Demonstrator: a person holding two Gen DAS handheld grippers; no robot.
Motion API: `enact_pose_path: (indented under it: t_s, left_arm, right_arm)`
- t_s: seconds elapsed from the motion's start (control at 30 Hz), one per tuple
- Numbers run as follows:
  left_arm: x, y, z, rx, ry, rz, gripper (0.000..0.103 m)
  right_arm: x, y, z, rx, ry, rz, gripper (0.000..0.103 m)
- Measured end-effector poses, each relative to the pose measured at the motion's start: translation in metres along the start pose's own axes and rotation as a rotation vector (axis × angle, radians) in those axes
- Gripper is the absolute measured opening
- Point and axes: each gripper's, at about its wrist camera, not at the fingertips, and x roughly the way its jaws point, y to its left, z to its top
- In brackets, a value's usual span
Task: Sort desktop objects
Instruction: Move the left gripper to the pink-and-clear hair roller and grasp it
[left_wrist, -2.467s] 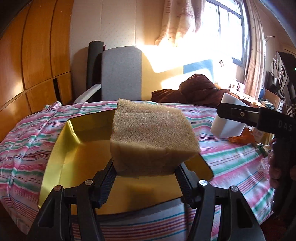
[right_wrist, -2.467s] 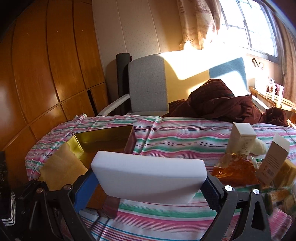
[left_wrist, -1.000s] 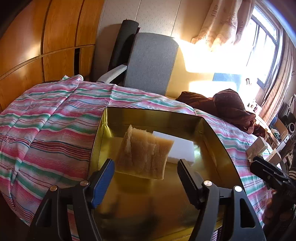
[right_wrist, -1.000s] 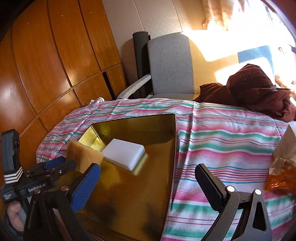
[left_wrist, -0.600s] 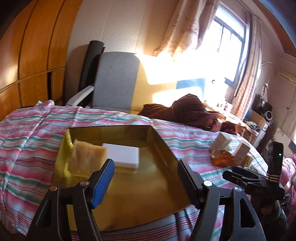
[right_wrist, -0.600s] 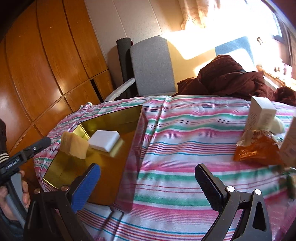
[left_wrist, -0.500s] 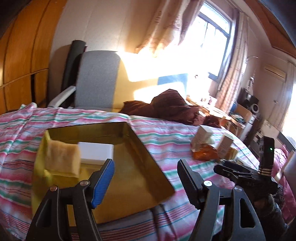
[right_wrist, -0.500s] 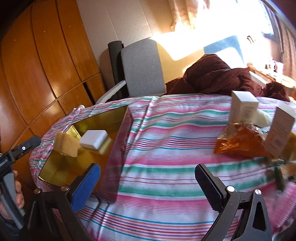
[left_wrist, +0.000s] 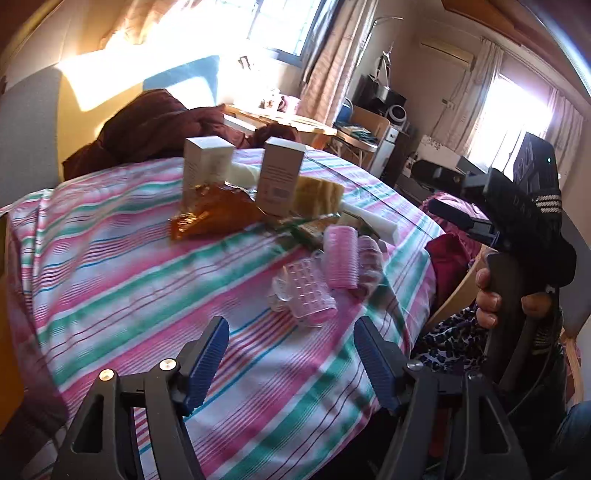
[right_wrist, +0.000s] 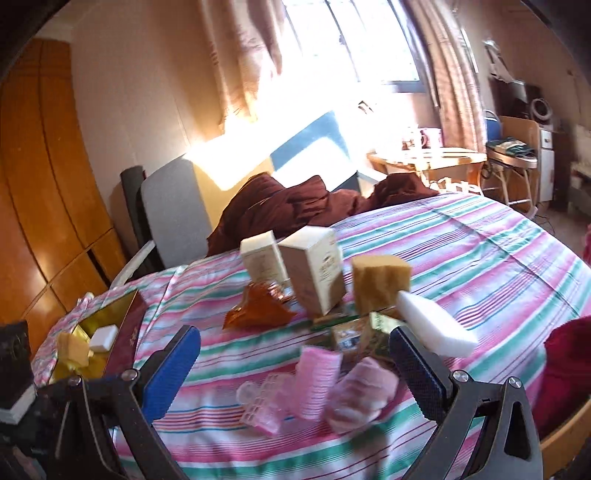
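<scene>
My left gripper (left_wrist: 291, 341) is open and empty above the striped cloth, just short of a clear pink hair roller (left_wrist: 304, 291) and a pink roller (left_wrist: 340, 254). Behind them lie an orange packet (left_wrist: 214, 216), two white boxes (left_wrist: 208, 162), a tan sponge (left_wrist: 319, 192) and a white sponge (left_wrist: 373, 221). My right gripper (right_wrist: 295, 354) is open too, with the pink rollers (right_wrist: 317, 376) right before it. The gold tray (right_wrist: 110, 314) at far left holds a tan sponge (right_wrist: 72, 349) and a white sponge (right_wrist: 103, 338).
A hand (left_wrist: 495, 295) carries the right gripper (left_wrist: 445, 194) off the table's right edge. A dark red jacket (right_wrist: 295, 206) and a grey chair (right_wrist: 173, 214) stand behind the table. Shelves, a stool and a small desk fill the room's far right.
Both grippers let go of their sponges into the gold tray, then swung right across the table to the pile of boxes and rollers. Both stay open.
</scene>
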Motion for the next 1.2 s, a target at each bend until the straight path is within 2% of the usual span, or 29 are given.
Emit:
enact_pose_path:
  t_s: [0.13, 0.2, 0.73, 0.87, 1.0, 1.2]
  left_arm:
    - [0.026, -0.010, 0.004, 0.008, 0.030, -0.010, 0.075]
    - [0.036, -0.012, 0.006, 0.008, 0.037, -0.002, 0.084]
    - [0.078, -0.019, 0.012, 0.057, 0.088, 0.111, 0.084]
    - [0.082, -0.017, 0.012, 0.069, 0.087, 0.131, 0.079]
    - [0.084, -0.014, 0.010, 0.071, 0.098, 0.096, 0.066]
    - [0.076, -0.009, 0.003, 0.068, 0.075, 0.085, 0.064]
  right_arm:
    - [-0.002, -0.025, 0.002, 0.074, -0.022, -0.014, 0.103]
    - [0.003, -0.031, -0.001, 0.086, -0.009, -0.014, 0.103]
    - [0.022, -0.062, -0.022, 0.154, 0.039, -0.018, 0.103]
    - [0.023, -0.061, -0.023, 0.148, 0.043, -0.022, 0.103]
    - [0.024, -0.058, -0.023, 0.134, 0.047, -0.029, 0.103]
    - [0.026, -0.057, -0.024, 0.128, 0.056, -0.041, 0.103]
